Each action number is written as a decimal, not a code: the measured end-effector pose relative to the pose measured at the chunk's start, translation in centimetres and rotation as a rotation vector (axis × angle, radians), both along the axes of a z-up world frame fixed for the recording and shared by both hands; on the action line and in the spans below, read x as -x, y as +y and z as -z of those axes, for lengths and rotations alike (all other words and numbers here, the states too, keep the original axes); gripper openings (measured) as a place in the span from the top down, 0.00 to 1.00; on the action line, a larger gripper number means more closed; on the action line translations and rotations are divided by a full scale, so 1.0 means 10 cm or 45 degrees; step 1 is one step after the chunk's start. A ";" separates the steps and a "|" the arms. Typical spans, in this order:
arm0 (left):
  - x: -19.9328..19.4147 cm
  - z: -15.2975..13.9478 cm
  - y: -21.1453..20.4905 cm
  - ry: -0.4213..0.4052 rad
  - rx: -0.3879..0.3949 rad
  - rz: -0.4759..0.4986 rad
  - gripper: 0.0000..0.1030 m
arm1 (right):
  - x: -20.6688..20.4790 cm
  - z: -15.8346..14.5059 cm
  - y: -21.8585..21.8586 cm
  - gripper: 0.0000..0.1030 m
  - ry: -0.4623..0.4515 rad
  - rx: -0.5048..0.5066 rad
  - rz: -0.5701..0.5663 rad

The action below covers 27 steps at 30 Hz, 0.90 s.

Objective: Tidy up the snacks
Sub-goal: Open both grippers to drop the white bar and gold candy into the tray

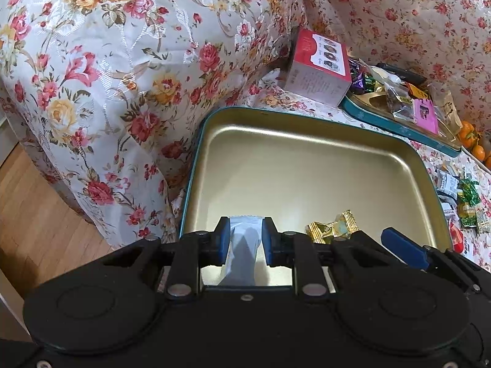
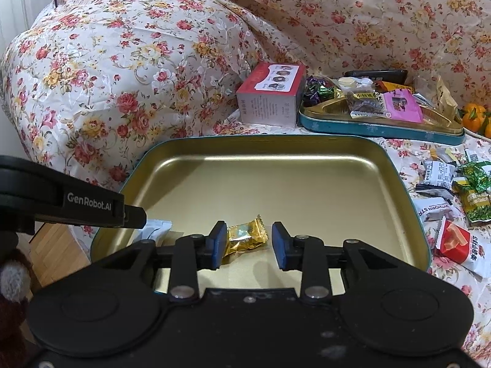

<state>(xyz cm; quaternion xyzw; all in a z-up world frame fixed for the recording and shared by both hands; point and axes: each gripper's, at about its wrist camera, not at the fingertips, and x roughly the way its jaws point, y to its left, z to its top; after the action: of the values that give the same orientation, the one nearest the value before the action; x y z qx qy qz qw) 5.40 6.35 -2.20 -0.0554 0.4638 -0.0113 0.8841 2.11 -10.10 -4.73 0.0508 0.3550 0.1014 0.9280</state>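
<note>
A gold tin tray (image 1: 307, 165) (image 2: 276, 184) with a teal rim lies on the floral cloth. My left gripper (image 1: 245, 239) is shut on a white snack packet (image 1: 244, 236) over the tray's near left corner. From the right wrist view, its black body (image 2: 73, 205) reaches in from the left, with the packet (image 2: 156, 230) beneath it. My right gripper (image 2: 249, 247) is open over the tray's near edge. A gold-wrapped candy (image 2: 242, 237) (image 1: 333, 230) lies on the tray floor between its pads, against the left one and apart from the right one.
A red and grey box (image 2: 270, 95) stands behind the tray. Beside it is a second teal tin (image 2: 380, 128) holding several snacks. Loose packets (image 2: 454, 202) lie on the cloth to the right, with oranges (image 2: 474, 116) beyond. Wood floor (image 1: 30, 214) shows at the left.
</note>
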 end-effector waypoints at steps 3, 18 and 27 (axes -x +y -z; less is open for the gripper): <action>-0.01 0.01 -0.01 0.003 -0.001 -0.004 0.71 | 0.02 0.00 0.00 0.62 -0.001 0.014 -0.001; 0.08 -0.08 -0.01 -0.108 -0.025 -0.085 0.63 | 0.06 -0.01 -0.03 0.45 0.033 0.115 0.004; 0.13 -0.18 0.02 -0.152 0.018 -0.056 0.54 | 0.10 -0.05 -0.05 0.44 -0.006 0.109 0.021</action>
<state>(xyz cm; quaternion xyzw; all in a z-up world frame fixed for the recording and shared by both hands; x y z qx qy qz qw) 4.07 6.57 -0.39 -0.0711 0.4087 0.0017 0.9099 1.11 -10.65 -4.20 0.0138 0.3564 0.0786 0.9309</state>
